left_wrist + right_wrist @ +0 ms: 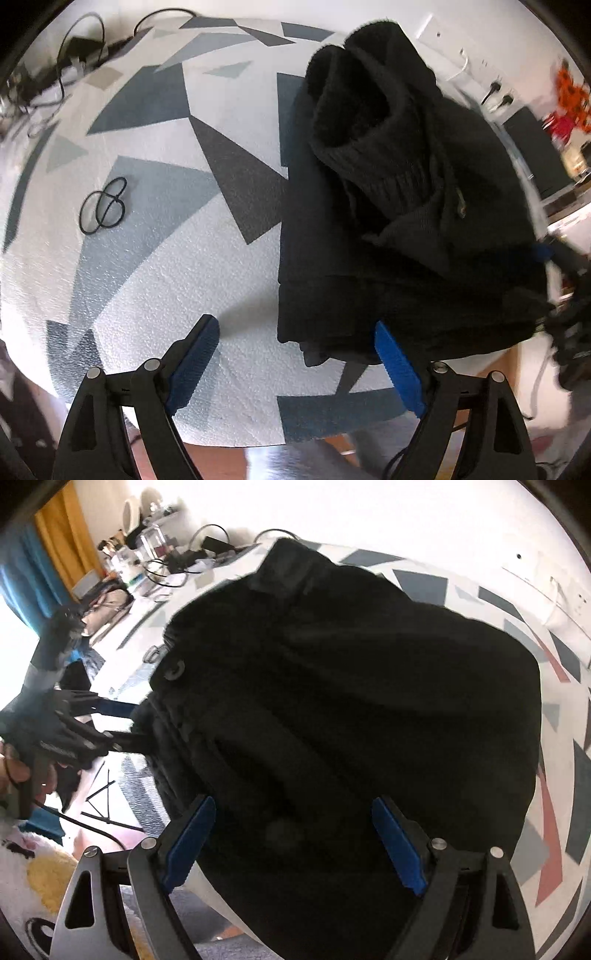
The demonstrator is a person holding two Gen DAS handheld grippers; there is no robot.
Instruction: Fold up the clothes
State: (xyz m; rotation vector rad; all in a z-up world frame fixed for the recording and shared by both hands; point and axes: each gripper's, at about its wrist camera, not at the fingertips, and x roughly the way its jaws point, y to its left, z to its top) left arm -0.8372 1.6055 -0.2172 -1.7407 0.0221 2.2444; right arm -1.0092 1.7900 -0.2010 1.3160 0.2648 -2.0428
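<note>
Black knit garment (399, 221) lies bunched on the patterned worktop (155, 258), no readable label or writing on it; left tool (295, 339) spread wide at its near edge; right tool (293, 816) spread wide above the cloth, gripping nothing; black hair ties (105, 206) lie well apart.

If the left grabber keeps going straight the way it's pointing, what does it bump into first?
Probably the patterned tablecloth, just beside the black sweater. The open left gripper points steeply down at bare cloth, though its right-side pad sits at the sweater's edge, so it may brush that. Depth is hard to judge.
</note>
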